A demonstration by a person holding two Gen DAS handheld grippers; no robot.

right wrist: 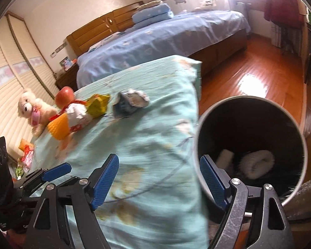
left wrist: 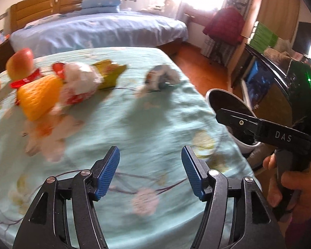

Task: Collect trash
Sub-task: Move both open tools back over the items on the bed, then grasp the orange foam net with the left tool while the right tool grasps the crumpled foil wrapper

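Trash lies on a table under a teal floral cloth [left wrist: 134, 124]: a crumpled blue-white wrapper [left wrist: 161, 77] [right wrist: 130, 101], a white-red crumpled wrapper [left wrist: 80, 83] [right wrist: 78, 114], a yellow-green wrapper [left wrist: 109, 72] [right wrist: 98, 103] and an orange piece [left wrist: 38, 97] [right wrist: 59, 127]. A dark trash bin [right wrist: 250, 149] [left wrist: 228, 103] stands off the table's right edge with white scraps inside. My left gripper [left wrist: 150, 172] is open and empty above the cloth. My right gripper [right wrist: 158, 178] is open and empty, straddling the bin's rim and the table edge.
An apple [left wrist: 20, 63] [right wrist: 64, 98] and a plush toy [right wrist: 32, 109] sit at the table's far left. A blue bed [left wrist: 97, 31] lies beyond. Wooden floor [right wrist: 248, 76] runs to the right. More wrappers [right wrist: 26, 155] lie low on the left.
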